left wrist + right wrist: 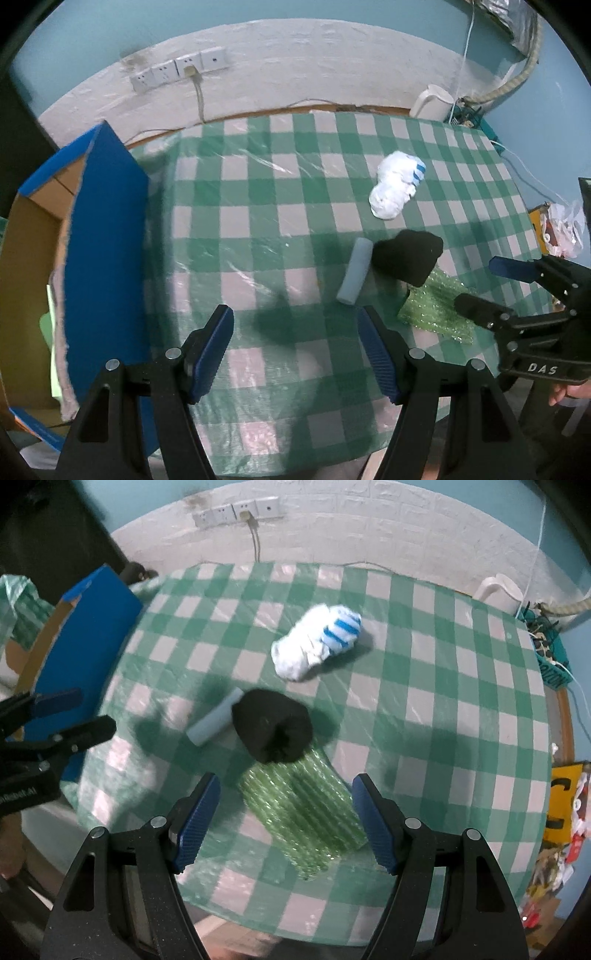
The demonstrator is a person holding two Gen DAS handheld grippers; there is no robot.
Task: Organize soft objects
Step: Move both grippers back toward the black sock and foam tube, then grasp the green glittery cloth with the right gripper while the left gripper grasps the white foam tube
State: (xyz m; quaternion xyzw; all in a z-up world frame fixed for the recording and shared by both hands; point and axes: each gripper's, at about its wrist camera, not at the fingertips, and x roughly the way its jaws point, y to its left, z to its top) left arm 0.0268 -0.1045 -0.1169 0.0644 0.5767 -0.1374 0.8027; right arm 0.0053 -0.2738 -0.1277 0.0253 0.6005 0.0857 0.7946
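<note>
Several soft things lie on the green-checked tablecloth (pixel 258 221): a white bundle with blue stripes (pixel 395 188) (pixel 314 646), a black bundle (pixel 406 256) (pixel 273 731), a pale blue foam roll (pixel 354 271) (pixel 216 722) touching it, and a sheet of green bubble wrap (pixel 436 310) (pixel 306 812) partly under the black bundle. My left gripper (pixel 294 312) (pixel 94 709) hangs open over bare cloth, left of the roll. My right gripper (pixel 286 779) (pixel 478 284) is open above the bubble wrap, holding nothing.
An open cardboard box with blue outer walls (pixel 103 240) (pixel 92 627) stands at the table's left edge, cloth visible inside. A white jug (pixel 432 101) (pixel 498 587) and a teal basket (pixel 546 646) sit at the back right. Packaging clutter (pixel 565 801) lies beyond the right edge.
</note>
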